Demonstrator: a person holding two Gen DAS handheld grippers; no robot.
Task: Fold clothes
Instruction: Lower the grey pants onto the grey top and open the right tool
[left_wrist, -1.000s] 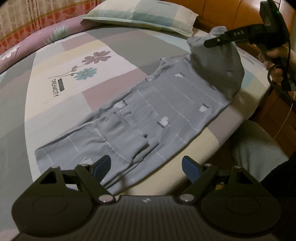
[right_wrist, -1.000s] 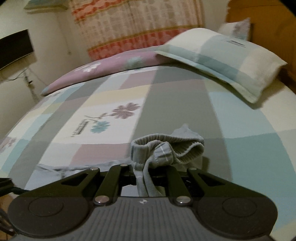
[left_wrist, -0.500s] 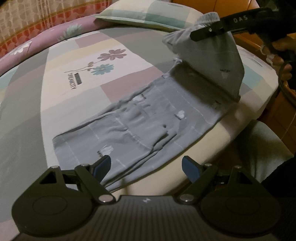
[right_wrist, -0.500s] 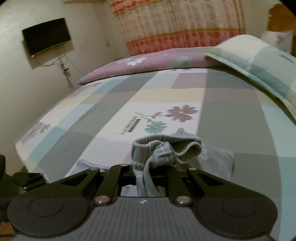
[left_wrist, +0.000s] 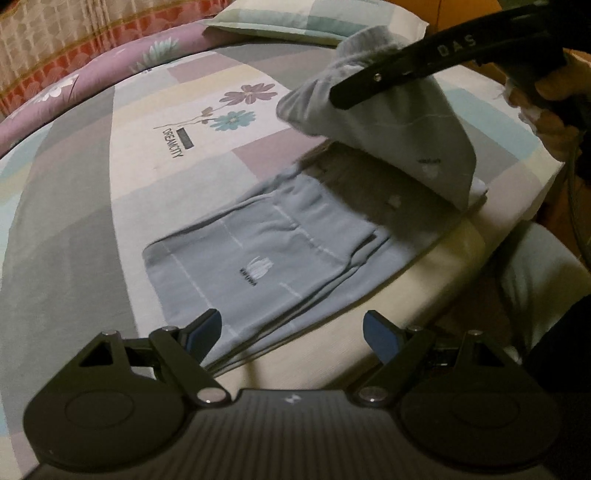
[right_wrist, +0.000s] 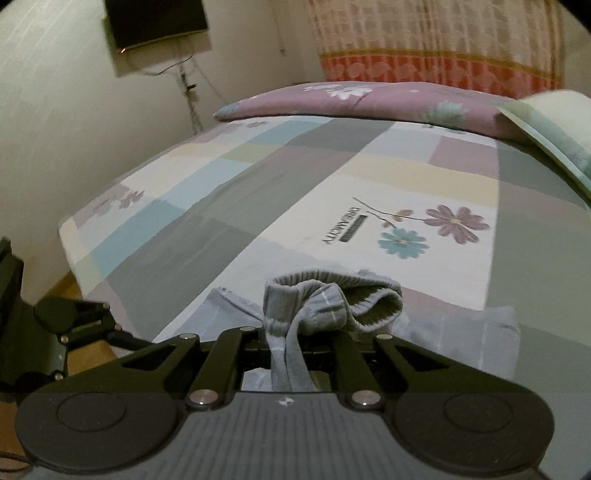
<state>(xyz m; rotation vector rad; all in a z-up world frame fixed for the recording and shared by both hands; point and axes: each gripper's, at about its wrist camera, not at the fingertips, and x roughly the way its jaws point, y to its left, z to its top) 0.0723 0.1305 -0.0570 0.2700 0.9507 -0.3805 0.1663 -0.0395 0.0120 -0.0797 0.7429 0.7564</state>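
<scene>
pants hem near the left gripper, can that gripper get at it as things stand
Probably yes. The left gripper has its jaws open right over the near end of the pants, which lies flat on the bed with nothing between. The right gripper holds the far end lifted, clear of that spot.

Pale grey-blue printed cotton trousers (left_wrist: 280, 258) lie on the patchwork-sheeted bed (left_wrist: 74, 192); at one o'clock the black right gripper (left_wrist: 334, 96) lifts their waistband end. The left gripper (left_wrist: 291, 330) gapes empty.
</scene>
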